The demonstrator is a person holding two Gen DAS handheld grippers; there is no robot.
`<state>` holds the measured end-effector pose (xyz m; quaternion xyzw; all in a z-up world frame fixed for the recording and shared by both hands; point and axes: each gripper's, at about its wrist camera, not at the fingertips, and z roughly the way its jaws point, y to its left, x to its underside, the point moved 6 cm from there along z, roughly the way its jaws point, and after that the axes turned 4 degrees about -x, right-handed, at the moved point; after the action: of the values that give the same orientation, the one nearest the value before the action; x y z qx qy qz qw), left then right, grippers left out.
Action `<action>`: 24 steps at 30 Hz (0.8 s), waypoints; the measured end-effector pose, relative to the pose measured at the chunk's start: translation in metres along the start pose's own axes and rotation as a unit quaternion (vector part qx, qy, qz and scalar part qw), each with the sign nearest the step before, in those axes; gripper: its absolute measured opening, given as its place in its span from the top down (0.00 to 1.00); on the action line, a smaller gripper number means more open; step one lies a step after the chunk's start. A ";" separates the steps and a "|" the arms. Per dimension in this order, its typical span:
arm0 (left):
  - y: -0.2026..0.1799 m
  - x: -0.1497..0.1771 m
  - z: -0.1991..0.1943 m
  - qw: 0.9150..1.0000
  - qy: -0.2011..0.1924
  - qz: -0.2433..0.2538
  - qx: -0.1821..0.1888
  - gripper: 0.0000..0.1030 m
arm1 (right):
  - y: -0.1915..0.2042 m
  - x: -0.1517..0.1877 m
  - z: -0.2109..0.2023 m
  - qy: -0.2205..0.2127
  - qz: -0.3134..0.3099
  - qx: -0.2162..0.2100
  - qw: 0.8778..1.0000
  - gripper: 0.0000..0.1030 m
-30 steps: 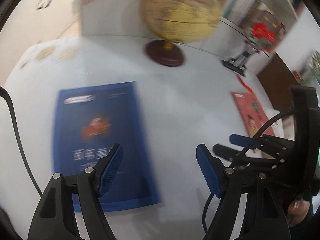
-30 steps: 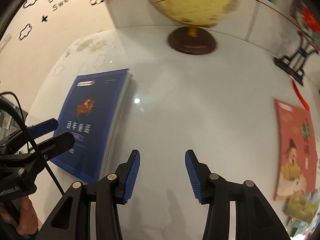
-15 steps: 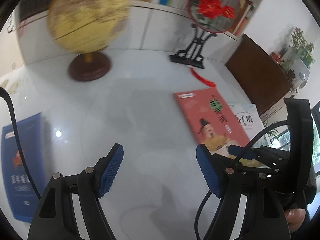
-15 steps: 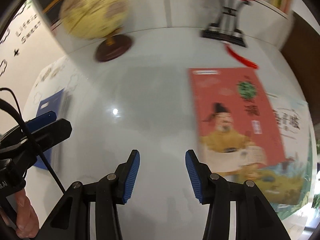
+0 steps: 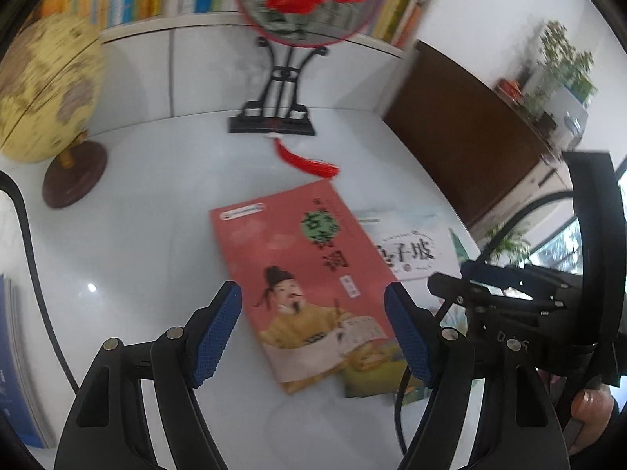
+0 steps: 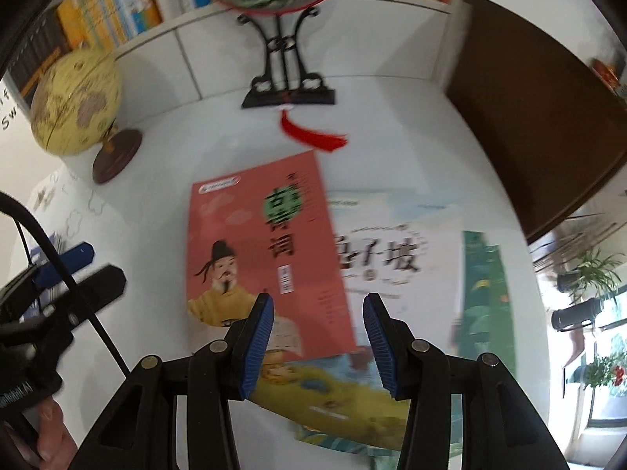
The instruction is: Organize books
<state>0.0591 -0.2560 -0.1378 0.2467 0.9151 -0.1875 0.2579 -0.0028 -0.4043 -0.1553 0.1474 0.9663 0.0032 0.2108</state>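
Left gripper hovered over white table, jaws wide apart, nothing held. Right gripper likewise above table, jaws moderately apart, empty. Red book lay flat mid-table, overlapping white-covered book on its right; green book further right, partly under that. Blue book at far left table edge, well apart. Globe and fan ornament on black stand at table's back; red tassel beside red book's top.

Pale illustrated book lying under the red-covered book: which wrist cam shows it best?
Right wrist view: the pale illustrated book shows its title and lower edge beside the red-covered book. Left wrist view shows only a strip, partly hidden by the right gripper.
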 end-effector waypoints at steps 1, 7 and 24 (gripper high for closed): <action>-0.006 0.000 0.000 1.000 0.004 0.007 -0.001 0.29 | -0.005 -0.001 -0.004 -0.001 0.004 -0.001 1.000 0.55; -0.012 0.006 0.004 1.000 0.020 0.016 0.006 0.29 | -0.014 0.003 -0.010 -0.004 0.019 -0.002 1.000 0.55; 0.012 0.010 -0.003 0.999 0.030 -0.012 0.041 0.29 | 0.017 0.004 -0.036 -0.012 0.020 0.034 0.999 0.55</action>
<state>0.0575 -0.2412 -0.1432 0.2517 0.9167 -0.2206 0.2182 -0.0167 -0.3848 -0.1229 0.1737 0.9602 -0.0275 0.2169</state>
